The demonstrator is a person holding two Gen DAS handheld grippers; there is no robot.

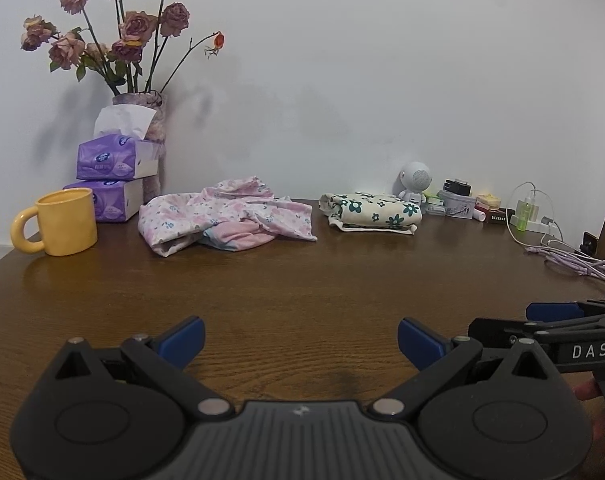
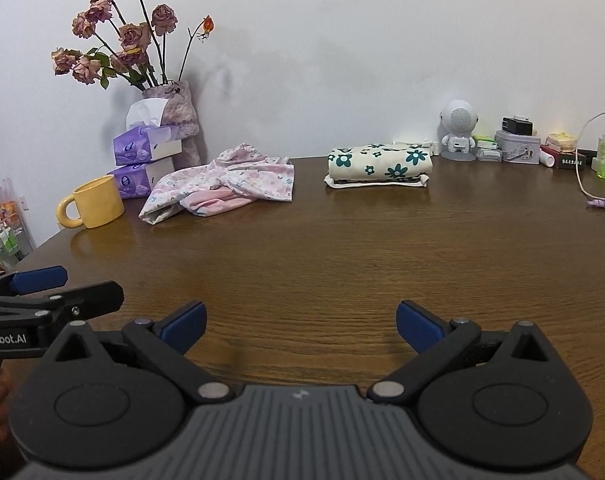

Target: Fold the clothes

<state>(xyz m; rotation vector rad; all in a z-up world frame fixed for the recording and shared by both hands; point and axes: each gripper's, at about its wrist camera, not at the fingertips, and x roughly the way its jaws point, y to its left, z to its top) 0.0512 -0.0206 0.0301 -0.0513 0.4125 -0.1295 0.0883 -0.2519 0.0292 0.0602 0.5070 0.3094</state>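
Note:
A crumpled pink floral garment (image 1: 226,216) (image 2: 222,184) lies at the far left-centre of the brown wooden table (image 1: 302,288) (image 2: 322,248). To its right rests a folded cream garment with dark green flowers (image 1: 372,212) (image 2: 380,166). My left gripper (image 1: 300,342) hovers low over the near table edge, open and holding nothing. My right gripper (image 2: 300,326) hovers beside it, also open with nothing between its blue pads. Both garments lie well beyond the fingertips. The right gripper's side shows at the right of the left wrist view.
A yellow mug (image 1: 60,222) (image 2: 94,202), two purple tissue packs (image 1: 116,158) (image 2: 146,148) and a vase of dried roses (image 1: 158,140) (image 2: 182,116) stand at the back left. A white robot figure (image 2: 458,130), small boxes, bottles and cables (image 1: 574,260) crowd the back right.

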